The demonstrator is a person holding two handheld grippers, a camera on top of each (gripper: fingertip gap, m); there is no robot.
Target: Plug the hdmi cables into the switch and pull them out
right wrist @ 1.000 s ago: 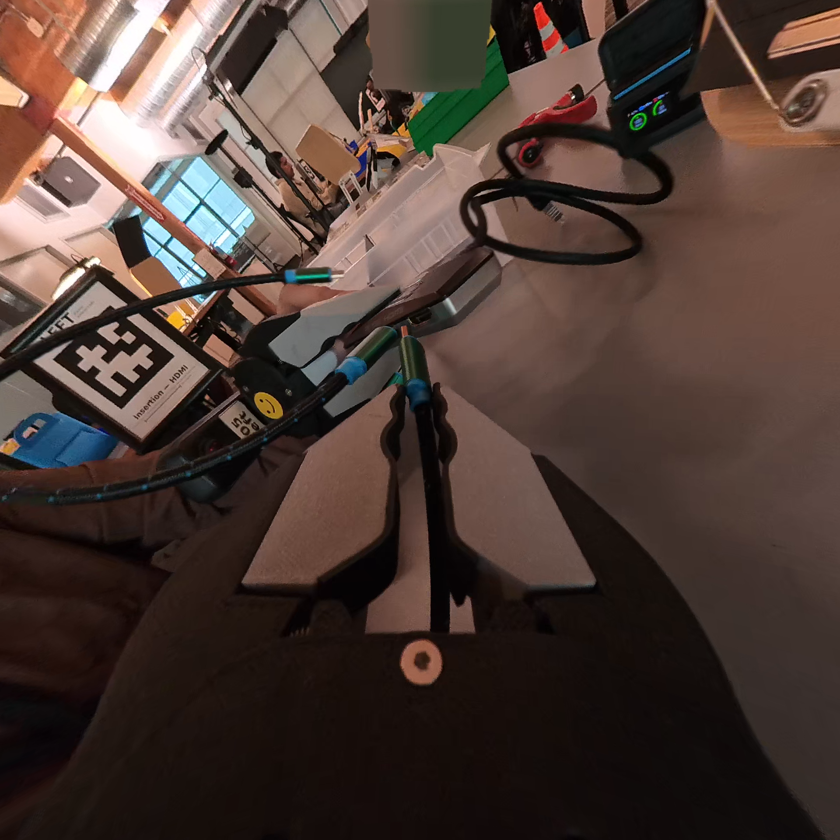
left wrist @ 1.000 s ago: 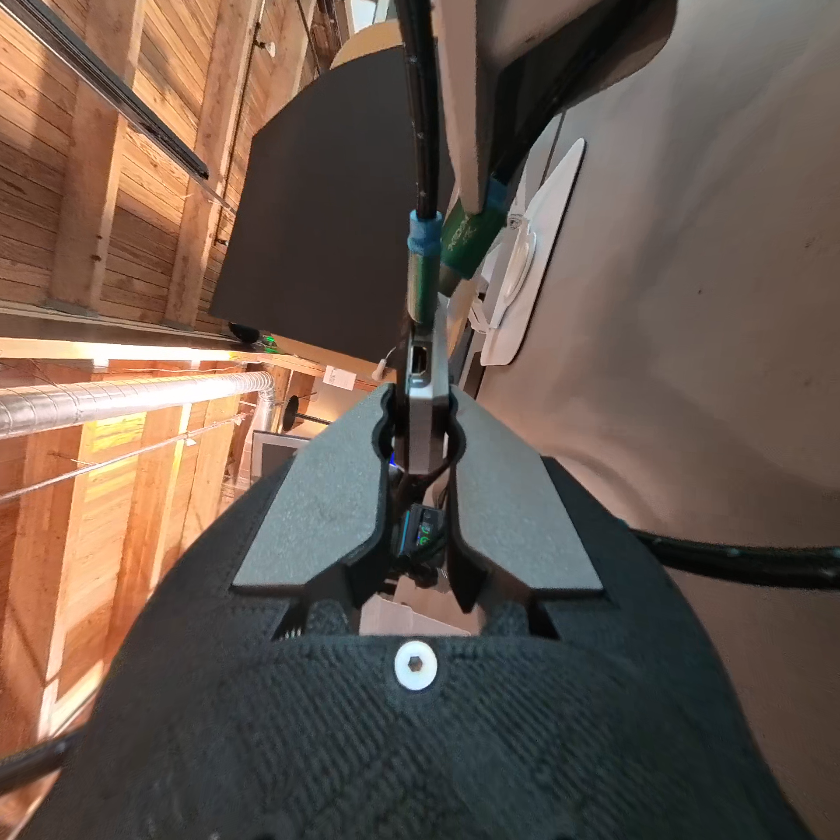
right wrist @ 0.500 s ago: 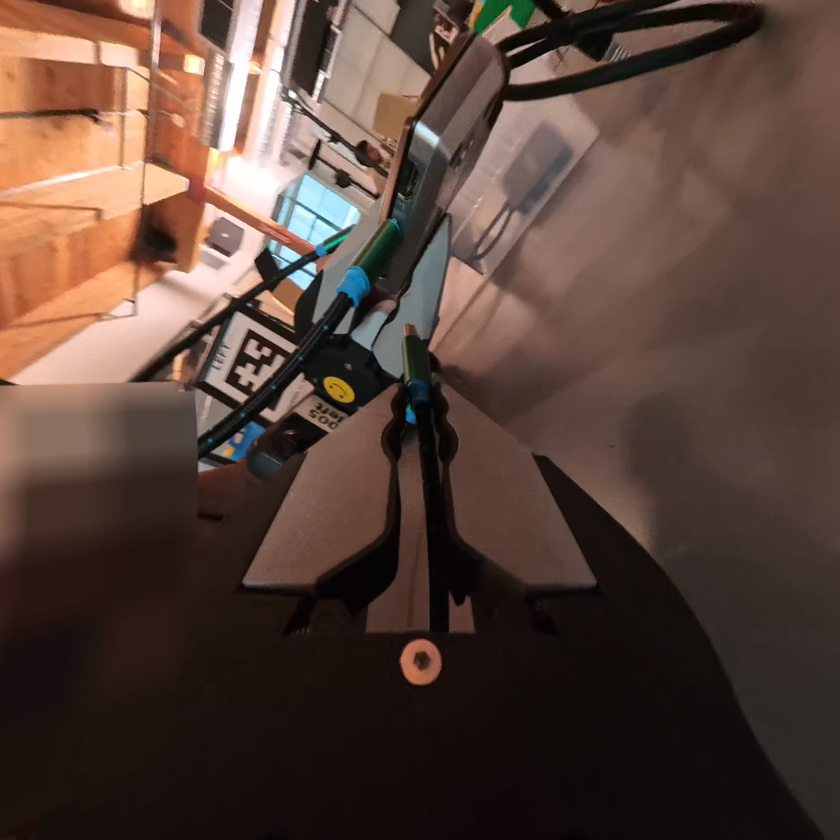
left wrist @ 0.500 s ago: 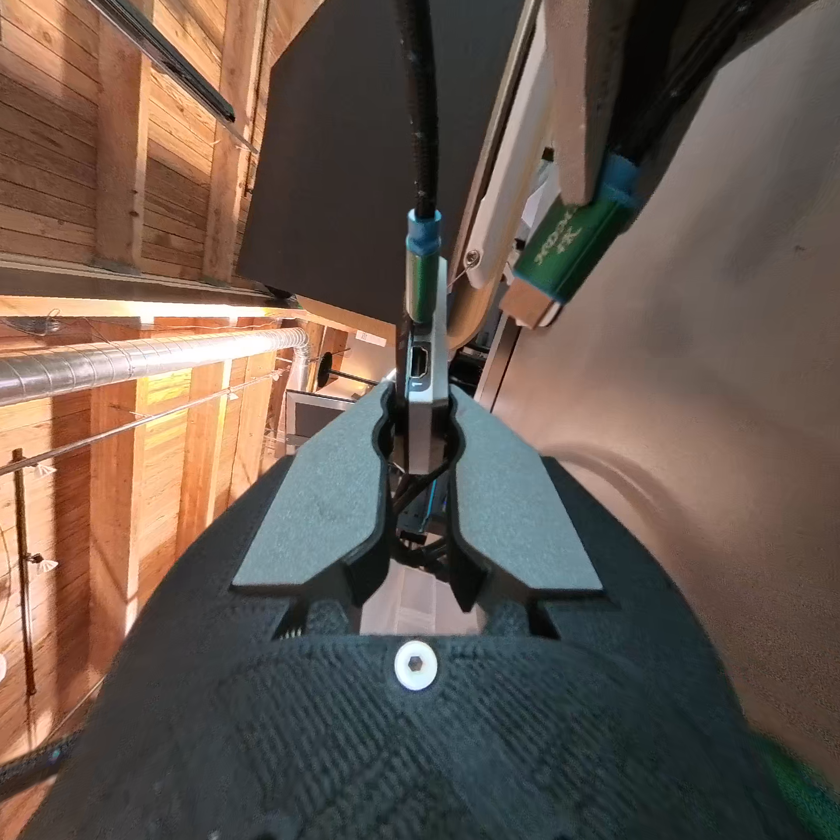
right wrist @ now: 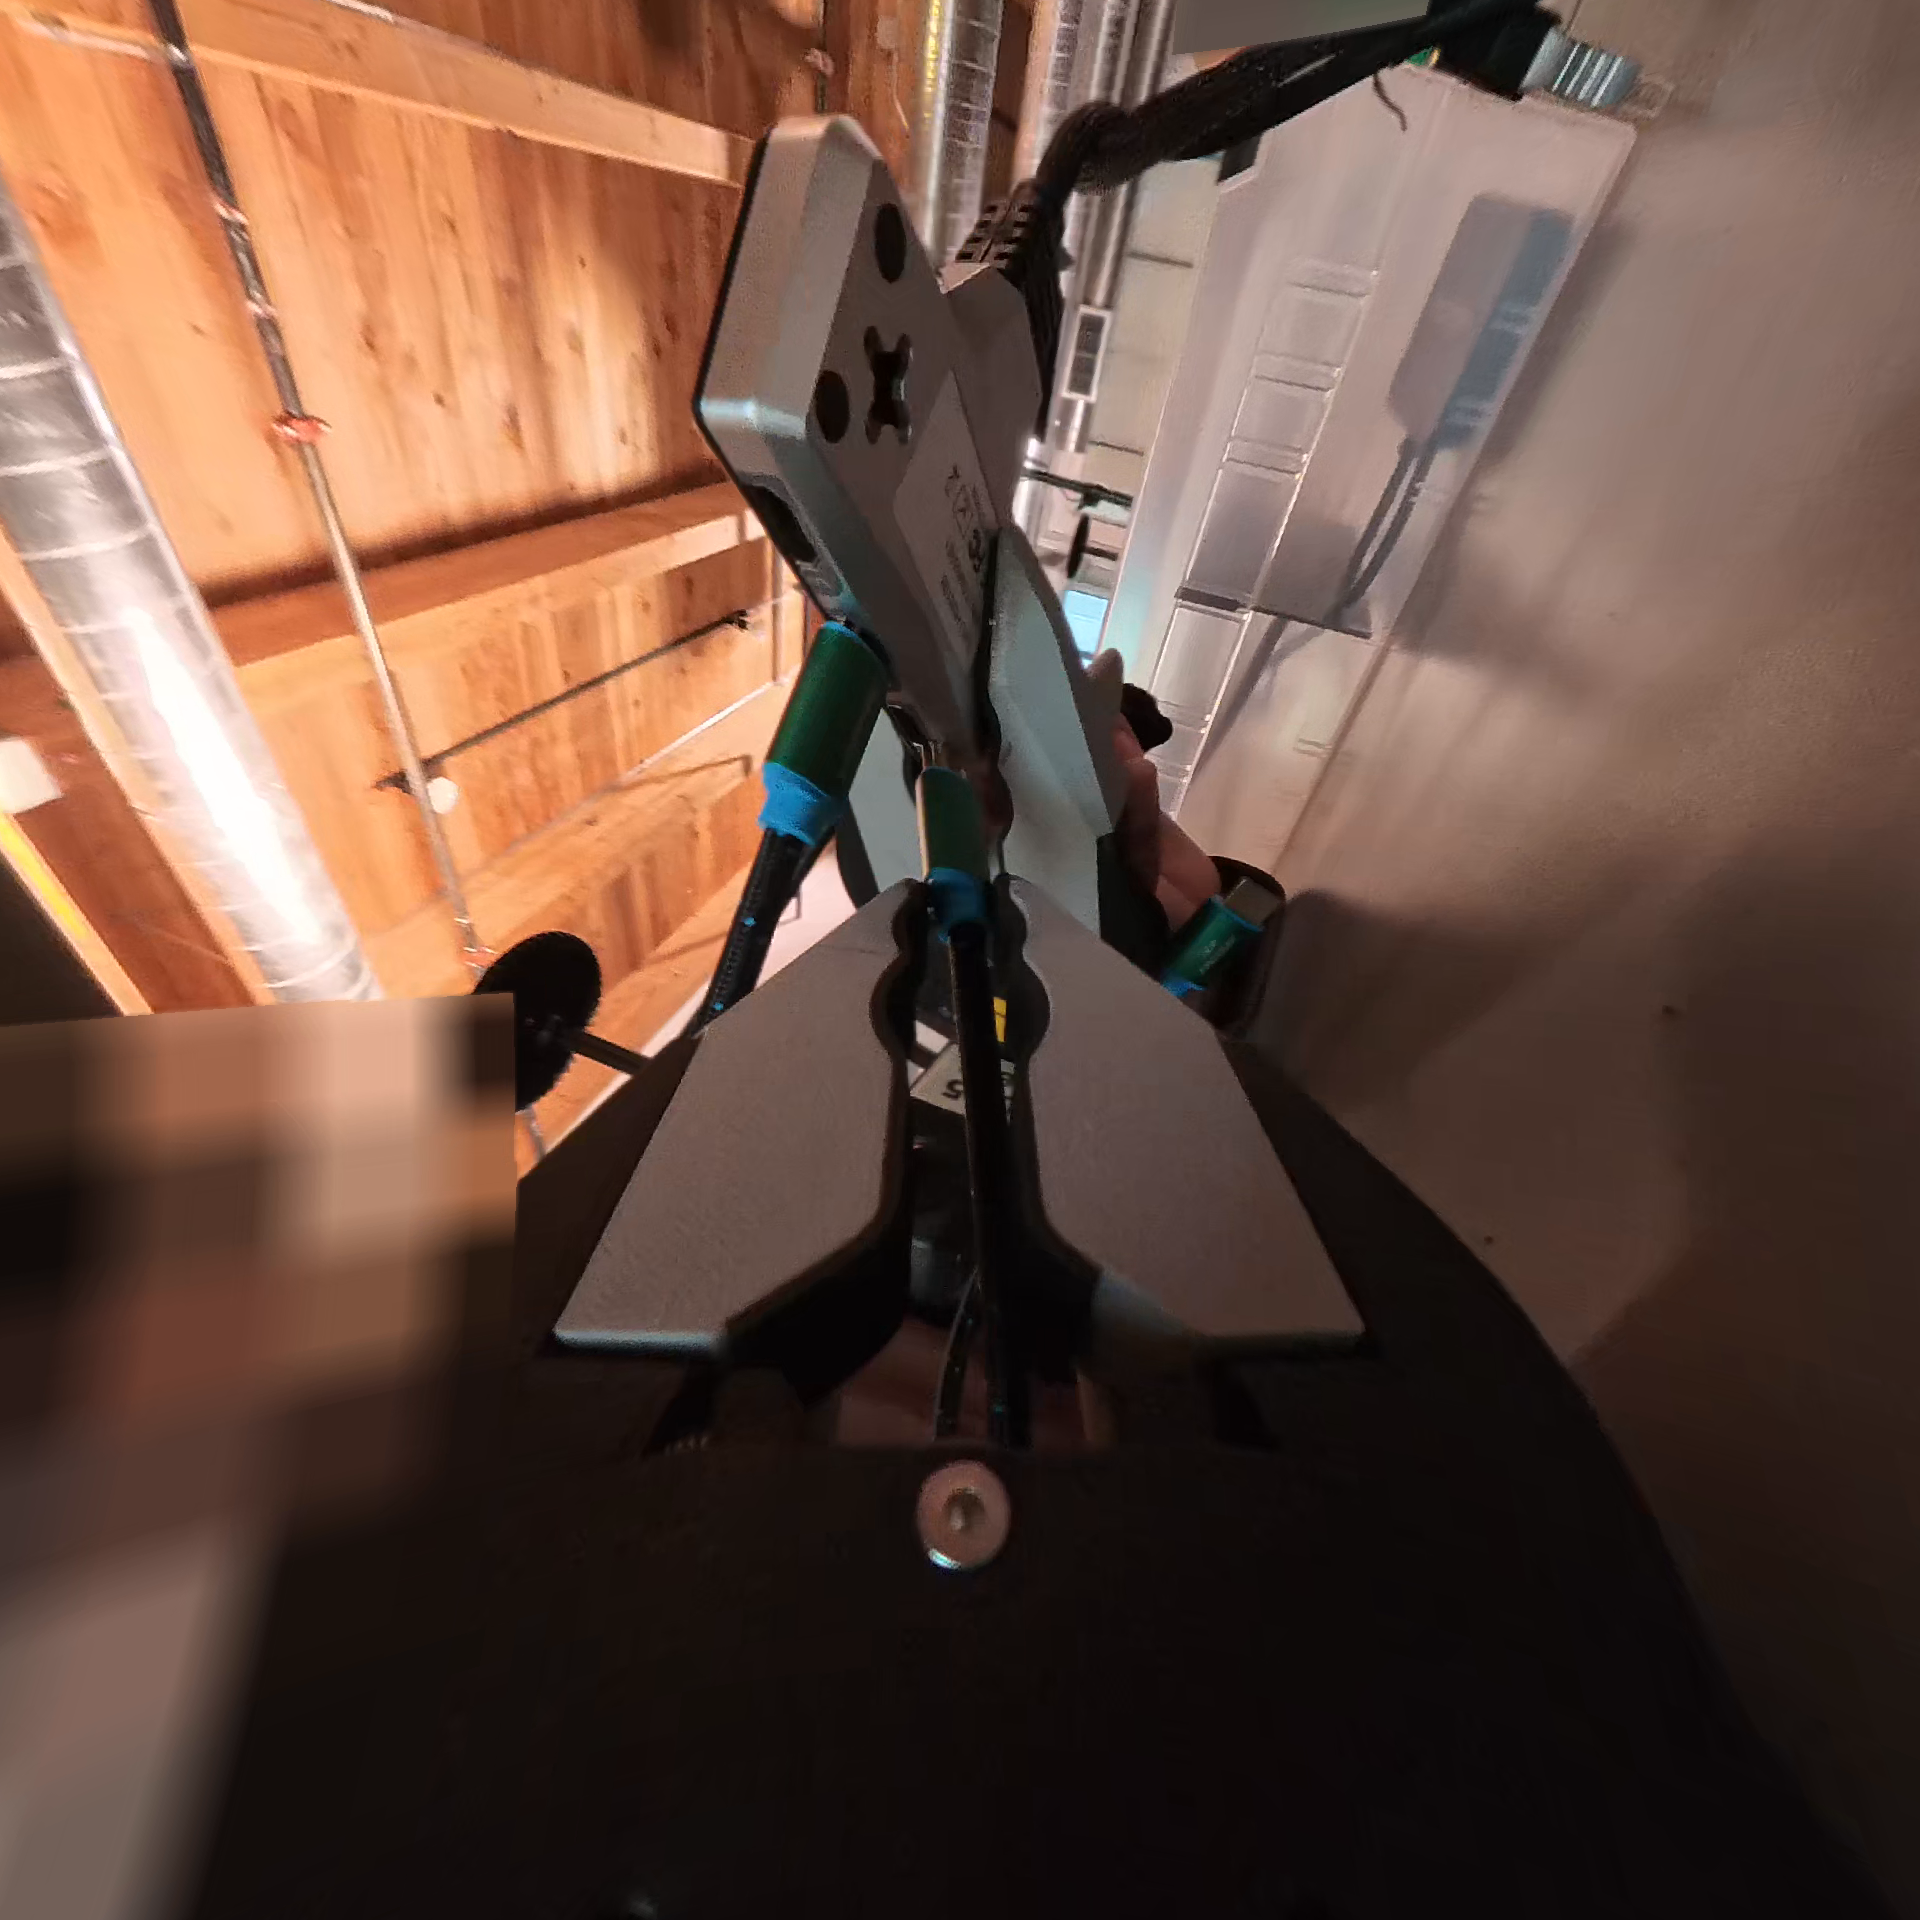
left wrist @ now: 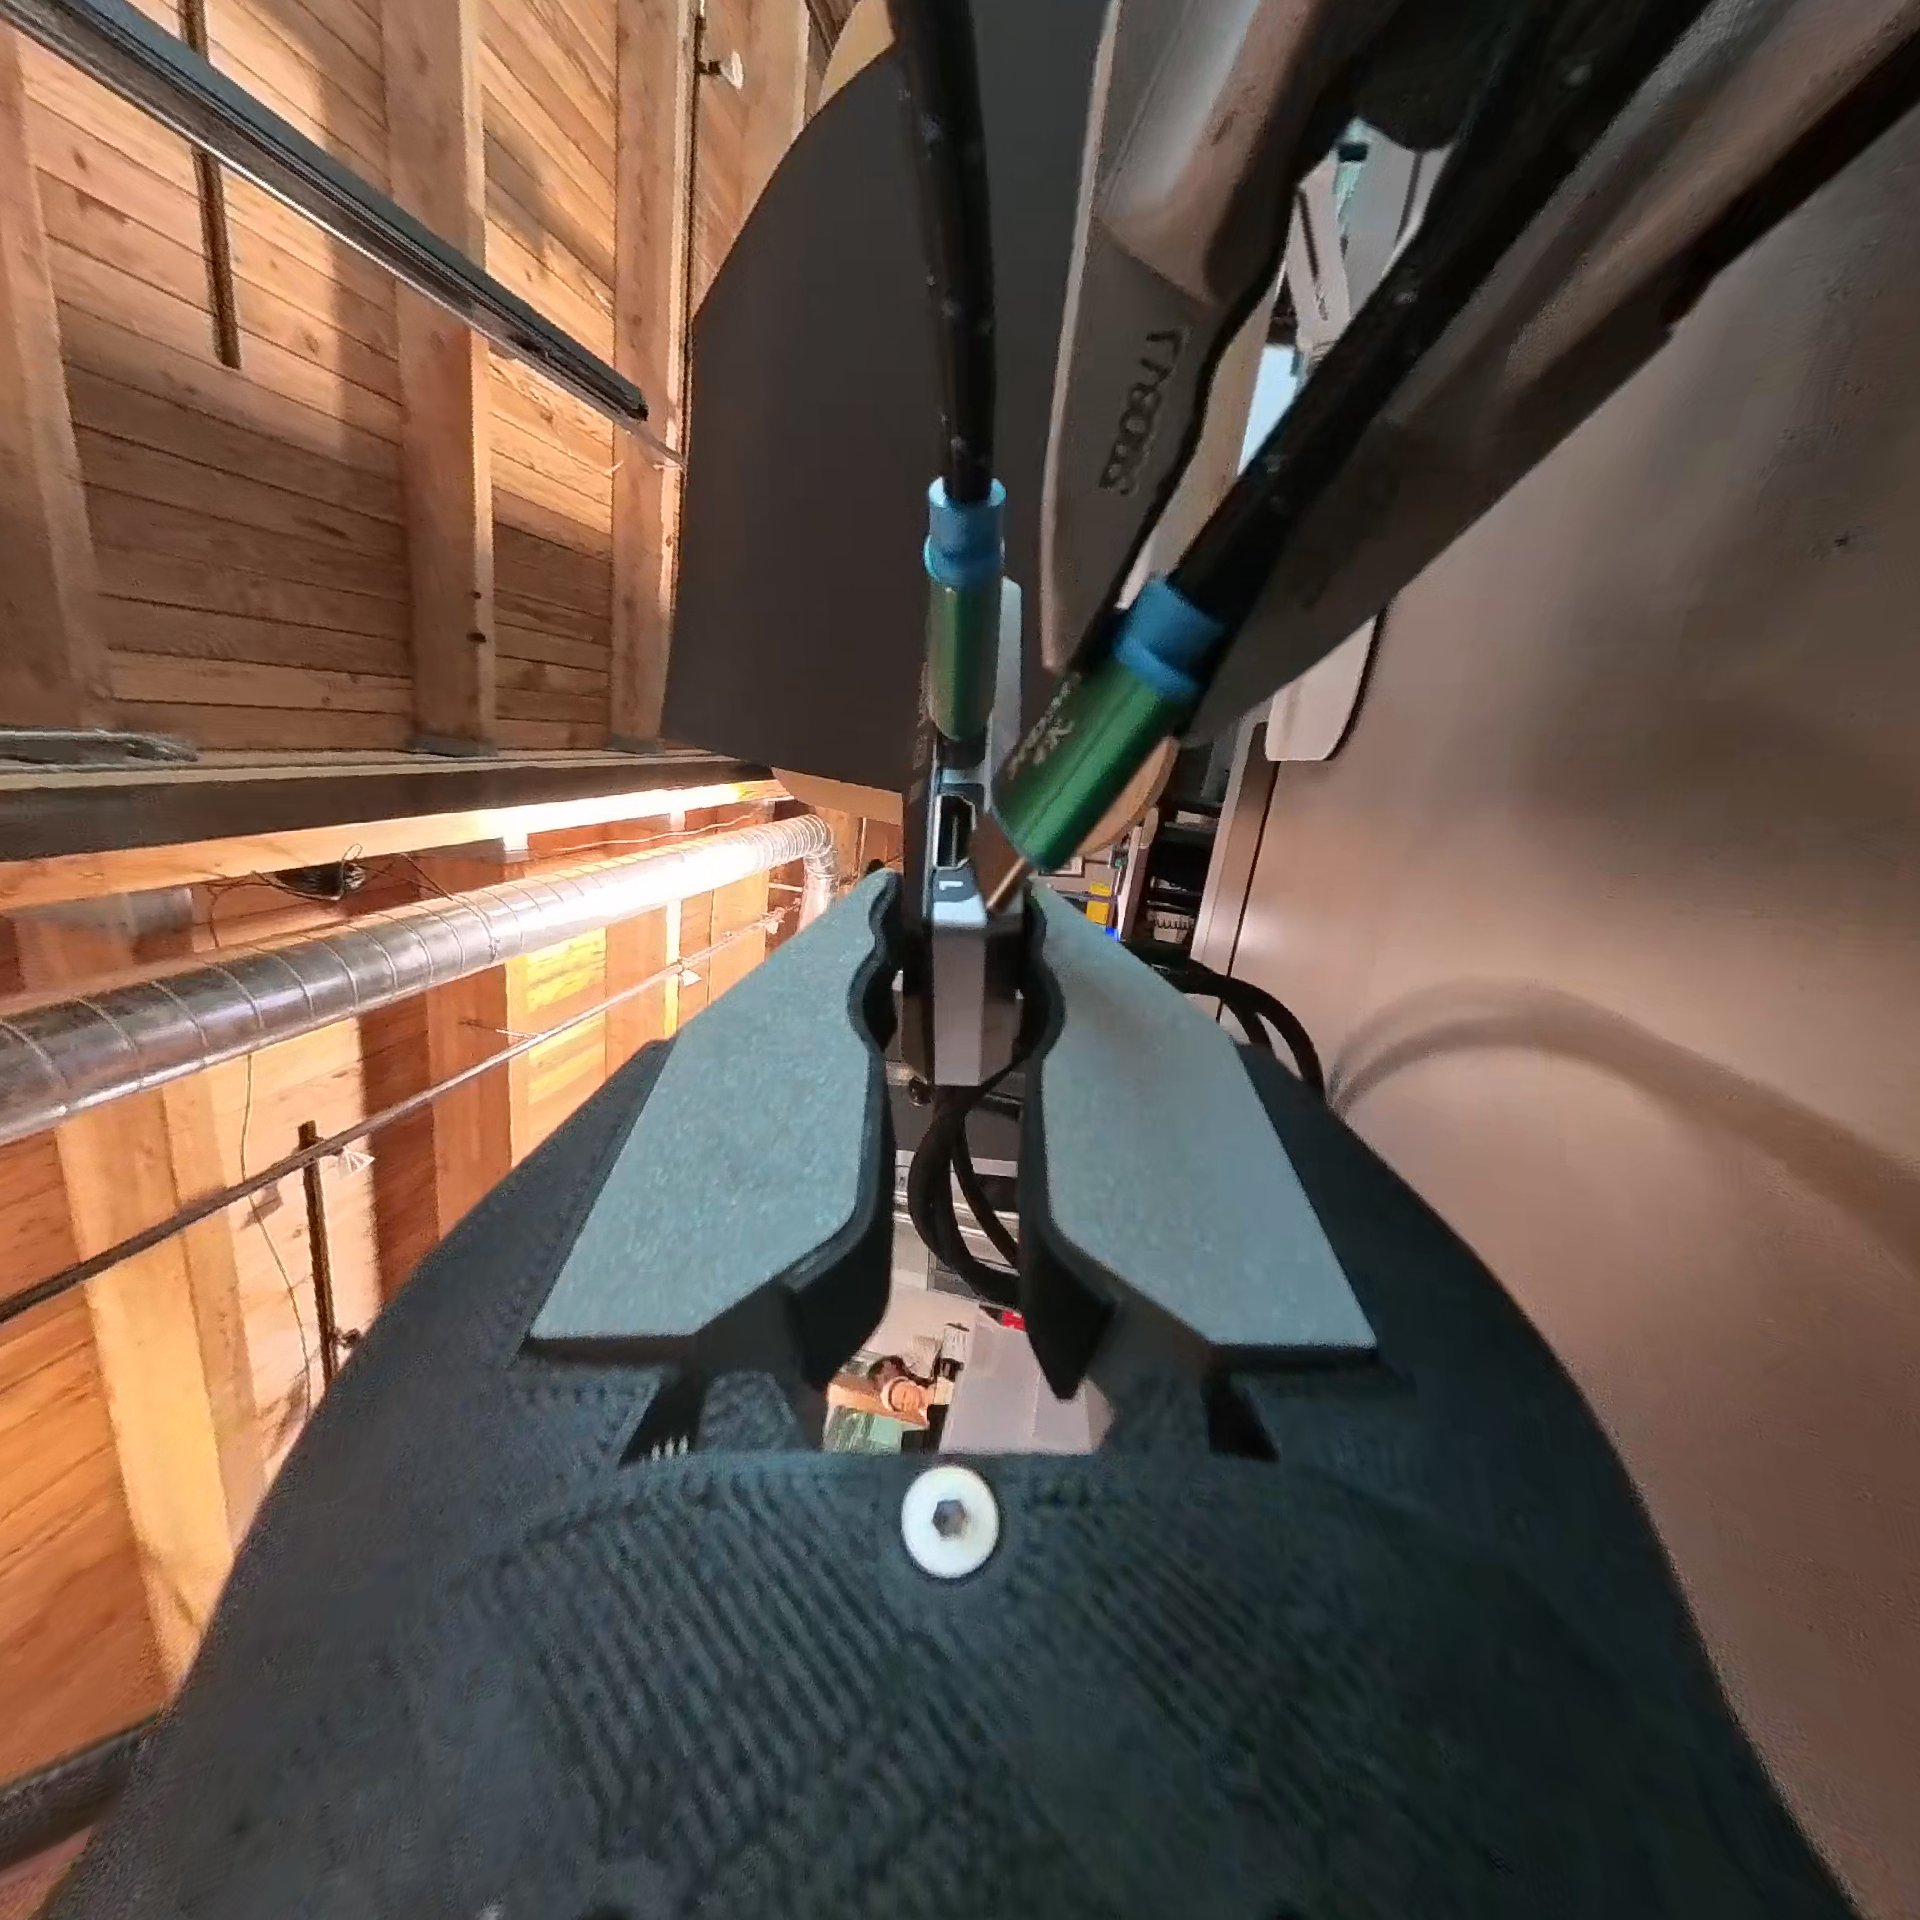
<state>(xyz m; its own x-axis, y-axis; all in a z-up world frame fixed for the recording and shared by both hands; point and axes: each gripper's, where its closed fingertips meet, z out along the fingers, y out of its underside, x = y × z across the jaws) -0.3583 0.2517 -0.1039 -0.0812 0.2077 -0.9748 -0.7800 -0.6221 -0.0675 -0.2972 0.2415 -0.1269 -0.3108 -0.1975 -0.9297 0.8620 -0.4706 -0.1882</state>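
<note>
My left gripper (left wrist: pixel 956 961) is shut on the lower end of the grey HDMI switch (left wrist: pixel 948 904), held up off the table. One green HDMI plug (left wrist: pixel 961 665) sits in the switch's upper port, and the port (left wrist: pixel 951 836) below it is free. My right gripper (right wrist: pixel 961 904) is shut on the black cable just behind a second green plug (right wrist: pixel 951 821). In the left wrist view that plug (left wrist: pixel 1081 769) comes in at a slant from the right, its metal tip at the switch's edge beside the free port. The right wrist view shows the switch's flat face (right wrist: pixel 873 416) and the plugged-in plug (right wrist: pixel 826 717).
The grey table (left wrist: pixel 1610 831) fills the right of both views. A clear sheet (right wrist: pixel 1351 364) lies on it. The switch's own black cable (right wrist: pixel 1143 114) runs off at the top. Another green plug (right wrist: pixel 1221 935) shows by a hand at the left gripper. Wooden walls and ducts are behind.
Both grippers have swung toward each other. The right gripper's plug has moved from well off the switch to its edge beside the free port.
</note>
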